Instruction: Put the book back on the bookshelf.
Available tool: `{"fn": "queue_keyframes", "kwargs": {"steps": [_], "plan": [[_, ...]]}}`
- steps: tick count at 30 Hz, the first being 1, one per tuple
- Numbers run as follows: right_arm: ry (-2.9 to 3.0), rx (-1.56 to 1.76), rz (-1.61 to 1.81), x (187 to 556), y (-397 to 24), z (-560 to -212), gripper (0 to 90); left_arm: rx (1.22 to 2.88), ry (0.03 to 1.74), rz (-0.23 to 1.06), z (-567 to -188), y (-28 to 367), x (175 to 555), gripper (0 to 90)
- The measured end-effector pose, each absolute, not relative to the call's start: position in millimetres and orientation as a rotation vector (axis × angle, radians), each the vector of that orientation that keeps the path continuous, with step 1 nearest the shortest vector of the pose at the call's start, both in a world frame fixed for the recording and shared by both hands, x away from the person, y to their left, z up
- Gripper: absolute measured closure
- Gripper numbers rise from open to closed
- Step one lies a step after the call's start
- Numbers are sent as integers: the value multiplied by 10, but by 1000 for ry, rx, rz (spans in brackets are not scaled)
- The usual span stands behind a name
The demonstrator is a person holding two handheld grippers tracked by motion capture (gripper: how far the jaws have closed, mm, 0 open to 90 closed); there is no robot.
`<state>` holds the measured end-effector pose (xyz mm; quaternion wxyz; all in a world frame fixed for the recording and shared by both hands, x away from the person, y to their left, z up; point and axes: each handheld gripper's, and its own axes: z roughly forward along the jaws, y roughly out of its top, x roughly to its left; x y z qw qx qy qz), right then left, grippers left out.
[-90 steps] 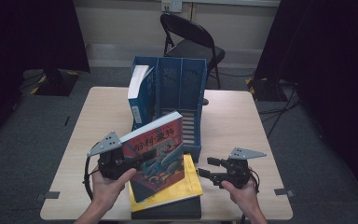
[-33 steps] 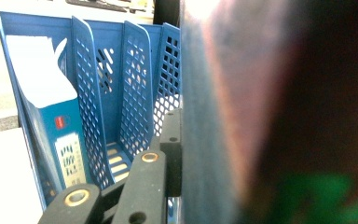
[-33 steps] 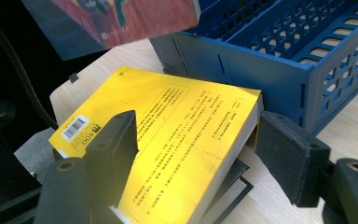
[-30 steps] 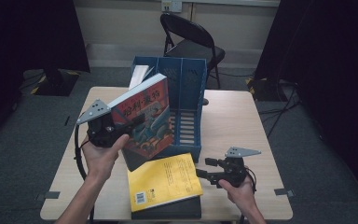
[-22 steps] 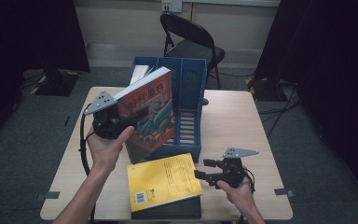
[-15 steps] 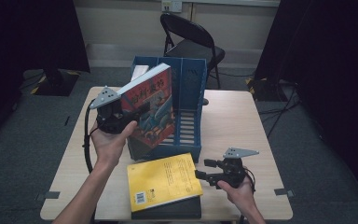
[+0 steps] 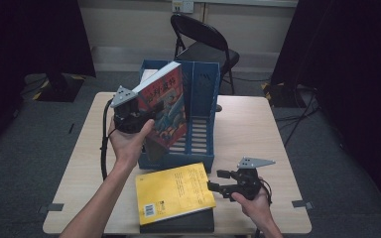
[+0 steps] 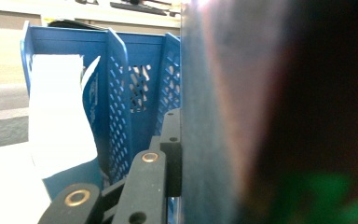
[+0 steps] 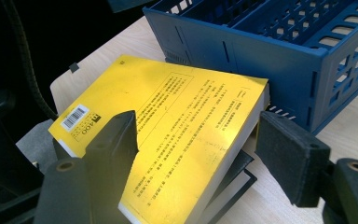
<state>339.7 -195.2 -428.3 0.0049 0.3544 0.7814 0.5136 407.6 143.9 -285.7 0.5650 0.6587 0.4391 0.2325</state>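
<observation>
**Red book heading for the file rack, yellow one waiting**

High view: the left gripper (image 7: 135,119) is clamping a red-covered book (image 7: 166,106) and holding it nearly upright, tilted, over the near left part of the blue file rack (image 7: 198,119). The book's lower edge is hanging at the rack's near slots; whether it is already inside one I cannot tell. Three seconds back this same book was low over the stack at the table's near edge; since then it has been lifted, stood on edge and, over the last second, carried closer to the rack. The right gripper (image 7: 219,181) is resting by the right edge of the yellow book (image 7: 174,192), which is lying on a dark book (image 7: 178,223); this hand is in the same place as a second ago.

Left gripper view: the jaws are pressing tight on the red book's cover (image 8: 261,112), which is looming blurred at the right. Beyond, the rack's dividers (image 8: 116,107) are standing close, and a white-and-blue book (image 8: 60,126) is already sitting in a far slot.

Right gripper view: the jaws are standing wide, one pad (image 9: 114,140) over the yellow cover (image 9: 168,121), the other (image 9: 289,154) off its edge, gripping nothing.

By my reckoning one book is filed, the red one is about to be slotted, and the yellow and dark ones are still waiting.
</observation>
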Motion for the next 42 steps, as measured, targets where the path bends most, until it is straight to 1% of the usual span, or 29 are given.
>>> {"fn": "queue_keyframes", "kwargs": {"steps": [4, 8, 16, 19, 21, 28, 31, 34, 42], "plan": [[2460, 1098, 1604, 3395, -1940, -4285, 291, 1549, 1062, 551, -2881, 1406, 4157, 746], [2471, 1089, 1604, 3390, -1927, -4288, 291, 1565, 1078, 600, -2916, 1319, 4192, 746], [2493, 1078, 1597, 3390, -1897, -4301, 291, 1584, 1097, 610, -2903, 1207, 4319, 746], [2495, 1075, 1600, 3391, -1897, -4302, 292, 1556, 1124, 616, -2915, 1174, 4380, 746], [2502, 1068, 1595, 3385, -1895, -4300, 314, 1548, 1136, 636, -2933, 1136, 4407, 746], [2524, 1067, 1583, 3379, -1881, -4348, 308, 1525, 1167, 642, -2994, 1030, 4493, 746], [2533, 1063, 1578, 3380, -1877, -4357, 308, 1515, 1158, 645, -3033, 980, 4499, 746], [2534, 1060, 1579, 3376, -1878, -4354, 308, 1522, 1157, 675, -3083, 932, 4537, 746], [2536, 1065, 1576, 3374, -1887, -4363, 309, 1516, 1166, 685, -3194, 915, 4623, 746]]}}
